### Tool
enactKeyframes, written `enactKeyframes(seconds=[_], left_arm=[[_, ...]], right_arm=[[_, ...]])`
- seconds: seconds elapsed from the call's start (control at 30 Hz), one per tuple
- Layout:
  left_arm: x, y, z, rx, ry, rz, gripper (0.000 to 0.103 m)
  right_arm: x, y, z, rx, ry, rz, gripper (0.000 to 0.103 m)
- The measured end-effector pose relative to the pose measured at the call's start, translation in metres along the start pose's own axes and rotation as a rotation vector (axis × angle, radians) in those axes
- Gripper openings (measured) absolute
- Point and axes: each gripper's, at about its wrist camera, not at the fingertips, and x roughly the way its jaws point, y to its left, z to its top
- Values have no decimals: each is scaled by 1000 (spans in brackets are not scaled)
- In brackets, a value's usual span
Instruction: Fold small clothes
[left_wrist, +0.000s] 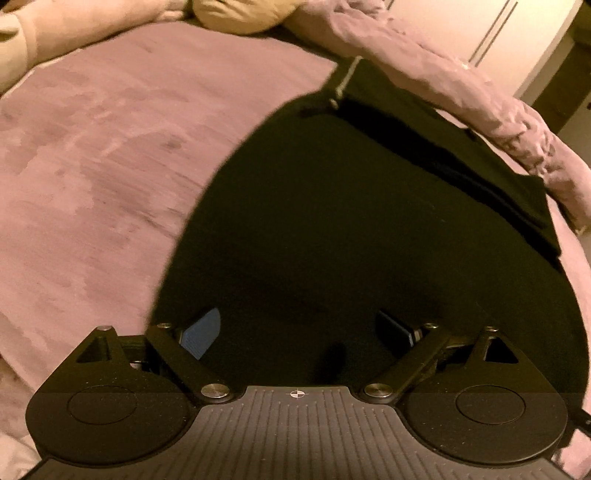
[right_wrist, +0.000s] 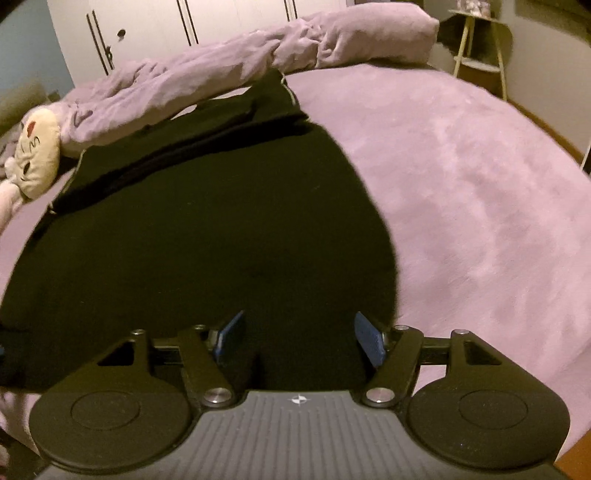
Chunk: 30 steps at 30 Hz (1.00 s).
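A black garment (left_wrist: 351, 206) lies flat on the pink bed cover (left_wrist: 110, 166), folded into a rounded shape with a layered edge at the far side. It also shows in the right wrist view (right_wrist: 207, 229). My left gripper (left_wrist: 299, 328) is open over the garment's near left edge, its blue pads (left_wrist: 199, 332) wide apart with nothing between them. My right gripper (right_wrist: 299, 336) is open over the garment's near right edge, its blue pads (right_wrist: 369, 339) apart and empty.
A rumpled pink duvet roll (right_wrist: 229, 70) lies along the far side of the garment. A cream plush toy (right_wrist: 35, 158) lies at the left. A tan cushion (left_wrist: 236, 14), white wardrobe doors (right_wrist: 147, 26) and a small shelf stand (right_wrist: 476, 51) stand beyond the bed.
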Motion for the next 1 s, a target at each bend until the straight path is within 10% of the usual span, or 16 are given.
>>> enactKeyframes(seconds=[0.47, 0.8, 1.0], left_arm=[[-16, 35, 7, -18, -32, 87, 90], [4, 55, 13, -95, 64, -24, 89], [3, 53, 11, -56, 82, -103, 59]], right_arm=[[25, -70, 17, 164, 30, 111, 66], [39, -71, 30, 179, 3, 185, 54], [41, -58, 37, 93, 34, 268, 35]])
